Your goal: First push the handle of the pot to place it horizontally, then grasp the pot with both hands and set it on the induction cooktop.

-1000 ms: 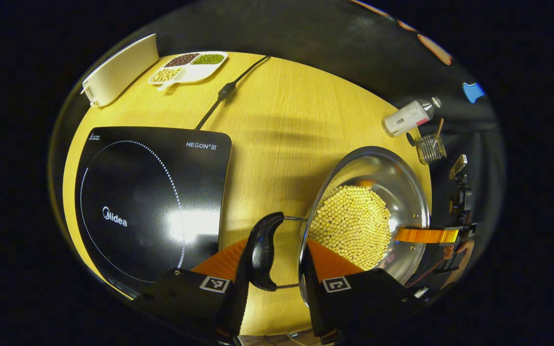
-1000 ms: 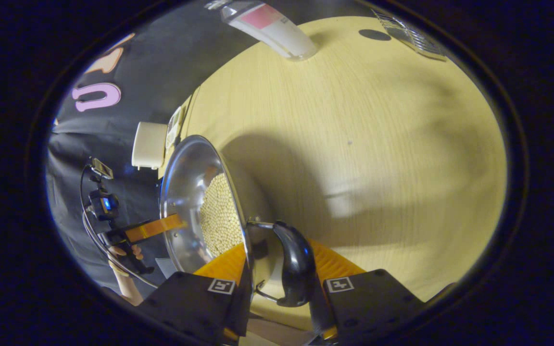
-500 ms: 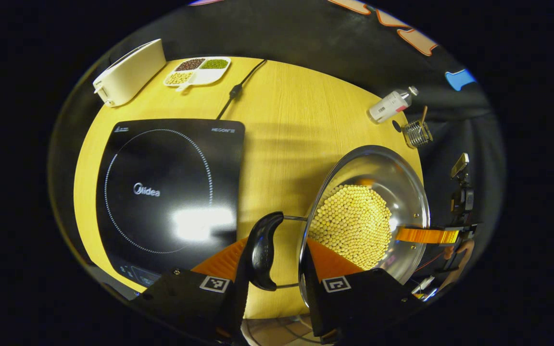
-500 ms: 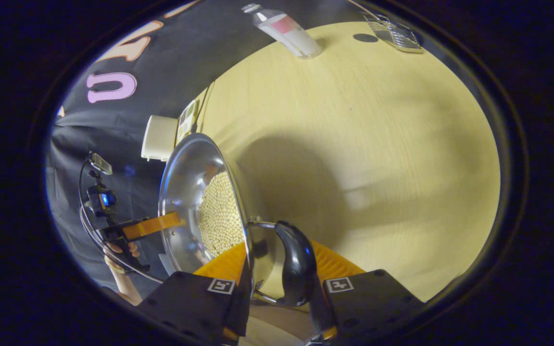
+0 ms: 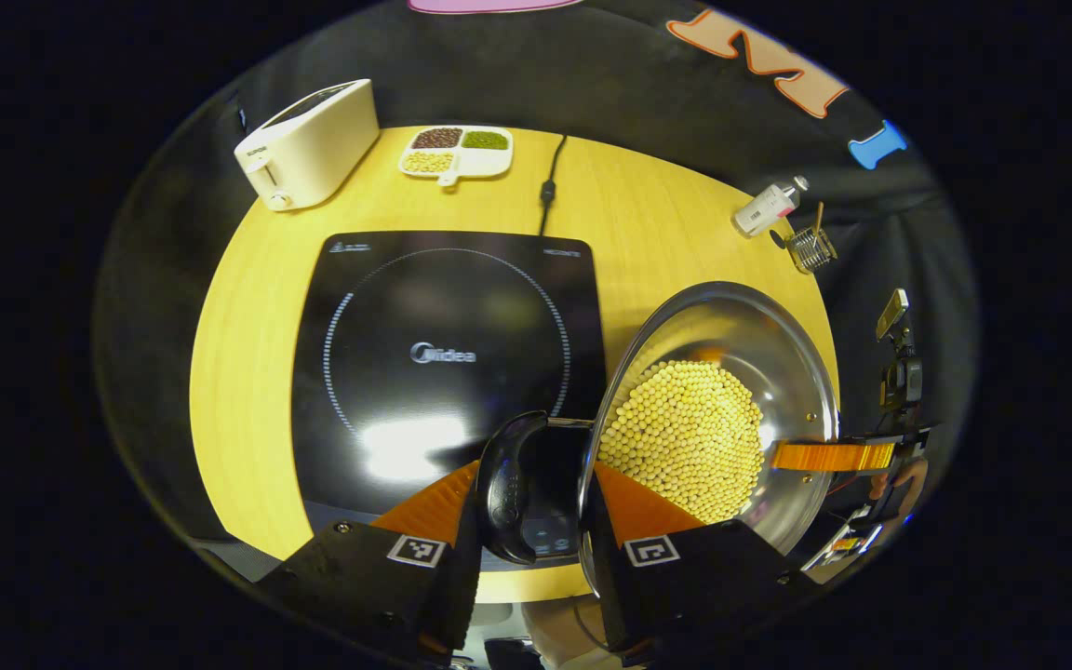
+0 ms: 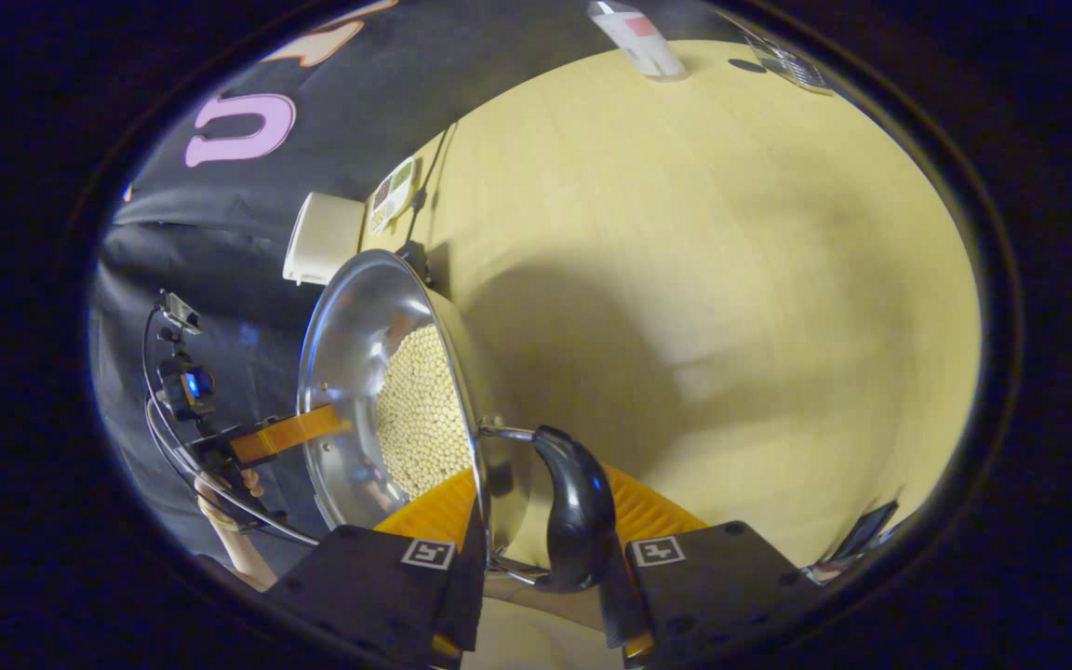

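A steel pot [image 5: 713, 409] of pale beans hangs in the air, carried by both grippers. The left gripper [image 5: 529, 507] is clamped on one black handle [image 5: 506, 489], and the right gripper [image 6: 536, 521] on the opposite handle [image 6: 578, 512]. The cooktop [image 5: 448, 354] lies below, to the left gripper's side, so the pot must travel that way, then down.

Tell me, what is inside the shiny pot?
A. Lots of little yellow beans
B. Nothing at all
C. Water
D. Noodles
A. The left gripper view shows the pot with a heap of small round yellow beans on its bottom.
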{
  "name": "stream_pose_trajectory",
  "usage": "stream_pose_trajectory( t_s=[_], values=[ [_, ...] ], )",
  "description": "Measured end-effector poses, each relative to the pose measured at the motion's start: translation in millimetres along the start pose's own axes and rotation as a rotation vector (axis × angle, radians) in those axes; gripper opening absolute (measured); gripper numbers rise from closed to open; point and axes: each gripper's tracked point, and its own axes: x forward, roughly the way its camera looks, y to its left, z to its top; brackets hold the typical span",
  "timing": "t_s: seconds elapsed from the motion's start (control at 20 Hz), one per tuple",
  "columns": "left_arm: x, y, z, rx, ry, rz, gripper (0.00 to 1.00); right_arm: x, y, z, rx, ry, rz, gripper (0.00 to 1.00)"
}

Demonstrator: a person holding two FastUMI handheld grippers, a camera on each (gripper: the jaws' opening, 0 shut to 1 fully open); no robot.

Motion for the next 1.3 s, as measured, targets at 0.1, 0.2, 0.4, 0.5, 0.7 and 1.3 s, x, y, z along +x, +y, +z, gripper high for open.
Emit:
stream_pose_trajectory(
  t_s=[0.1, 0.2, 0.4, 0.5, 0.7, 1.3],
  values=[
    [-1.7, 29.0, 0.9, -0.008, -0.006, -0.012, 0.54, 14.4, 23.2, -5.5, -0.004, -0.012, -0.016, 0.48],
    [-4.0, 57.3, 3.1, -0.013, -0.013, -0.015, 0.55, 29.7, 46.8, -7.2, -0.008, -0.022, -0.033, 0.48],
    [-7.2, 108.7, 19.5, -0.002, -0.063, 0.013, 0.55, 60.8, 87.8, 1.5, -0.02, -0.041, -0.048, 0.54],
    [-7.0, 133.0, 29.7, 0.001, -0.096, 0.04, 0.56, 78.3, 107.5, 8.4, -0.028, -0.056, -0.04, 0.54],
    [-5.6, 163.7, 51.6, 0.026, -0.175, 0.08, 0.56, 107.9, 130.0, 26.3, -0.047, -0.085, -0.048, 0.54],
    [8.0, 182.1, 68.3, -0.008, -0.258, 0.073, 0.58, 128.1, 139.8, 69.4, -0.087, -0.172, -0.05, 0.48]
  ],
)
